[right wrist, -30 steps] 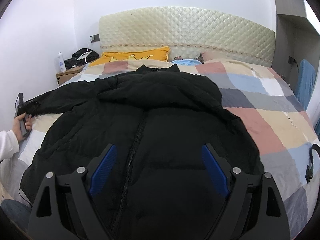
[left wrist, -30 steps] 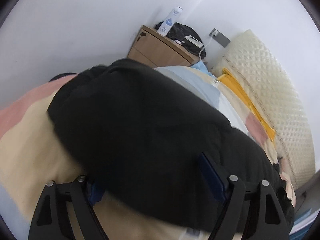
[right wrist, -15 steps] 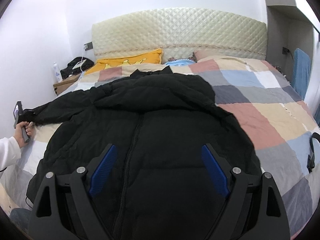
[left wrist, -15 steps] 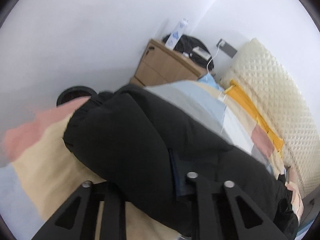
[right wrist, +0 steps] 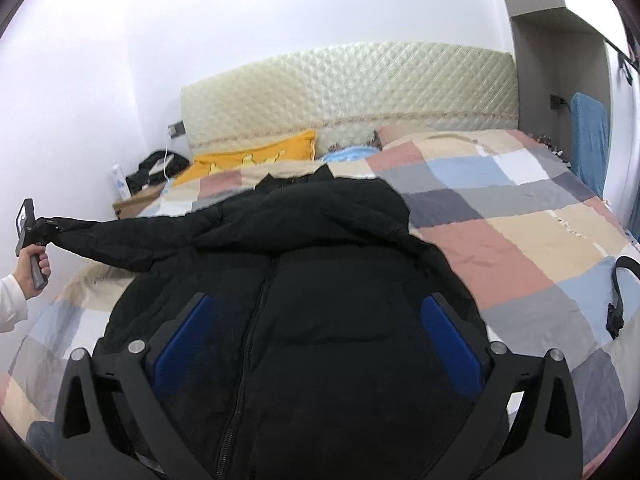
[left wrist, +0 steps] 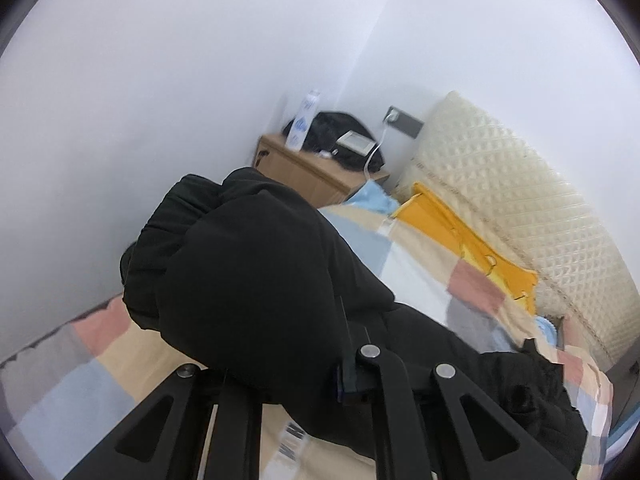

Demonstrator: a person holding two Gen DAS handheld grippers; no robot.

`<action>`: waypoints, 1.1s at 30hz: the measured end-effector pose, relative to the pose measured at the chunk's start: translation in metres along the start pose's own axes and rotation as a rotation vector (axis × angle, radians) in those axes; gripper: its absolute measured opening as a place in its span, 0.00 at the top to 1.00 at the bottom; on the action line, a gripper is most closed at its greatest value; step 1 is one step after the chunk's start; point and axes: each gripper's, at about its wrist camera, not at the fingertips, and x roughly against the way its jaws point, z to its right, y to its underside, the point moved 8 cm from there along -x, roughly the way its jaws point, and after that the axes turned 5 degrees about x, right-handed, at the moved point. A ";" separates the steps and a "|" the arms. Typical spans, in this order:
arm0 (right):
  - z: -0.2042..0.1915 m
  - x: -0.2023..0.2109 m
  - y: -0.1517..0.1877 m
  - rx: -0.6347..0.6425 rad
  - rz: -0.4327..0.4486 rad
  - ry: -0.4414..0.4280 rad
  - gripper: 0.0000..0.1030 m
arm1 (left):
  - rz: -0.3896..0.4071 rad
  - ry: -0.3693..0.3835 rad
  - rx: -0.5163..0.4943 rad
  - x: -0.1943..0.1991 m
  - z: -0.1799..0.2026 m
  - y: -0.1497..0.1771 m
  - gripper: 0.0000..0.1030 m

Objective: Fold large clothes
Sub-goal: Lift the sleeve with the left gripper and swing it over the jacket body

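Observation:
A black puffer jacket [right wrist: 320, 280] lies front up, zip closed, on the checked quilt [right wrist: 520, 240] of a bed. My left gripper [left wrist: 284, 364] is closing on the jacket's sleeve [left wrist: 248, 272], whose padded fabric is pinched between the pads and bulges ahead of them. In the right wrist view that gripper [right wrist: 36, 236] holds the sleeve end [right wrist: 80, 232] lifted off the quilt at the far left, gripped by a hand [right wrist: 38, 270]. My right gripper [right wrist: 320, 336] hovers over the jacket's chest, its jaws opening wide, with nothing between the blue pads [right wrist: 184, 336].
A wooden nightstand [left wrist: 312, 168] with a bottle [left wrist: 302, 124] and a black bag [left wrist: 344, 148] stands by the quilted headboard [right wrist: 360, 88]. A yellow pillow [right wrist: 256, 156] lies at the bed's head. A blue towel [right wrist: 588, 136] hangs at right; a black strap [right wrist: 620, 292] lies on the quilt.
The left jaws closed on the sleeve and lifted it off the bed. The right jaws spread wider and that gripper shifted slightly over the jacket.

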 end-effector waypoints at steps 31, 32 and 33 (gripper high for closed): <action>0.043 0.050 0.008 -0.044 0.070 -0.104 0.00 | 0.196 0.220 -0.464 0.214 0.377 0.029 0.88; 0.045 0.051 0.008 -0.040 0.073 -0.092 0.00 | 0.199 0.230 -0.490 0.215 0.396 0.041 0.88; 0.048 0.051 0.007 -0.034 0.079 -0.078 0.00 | 0.200 0.241 -0.502 0.217 0.408 0.049 0.88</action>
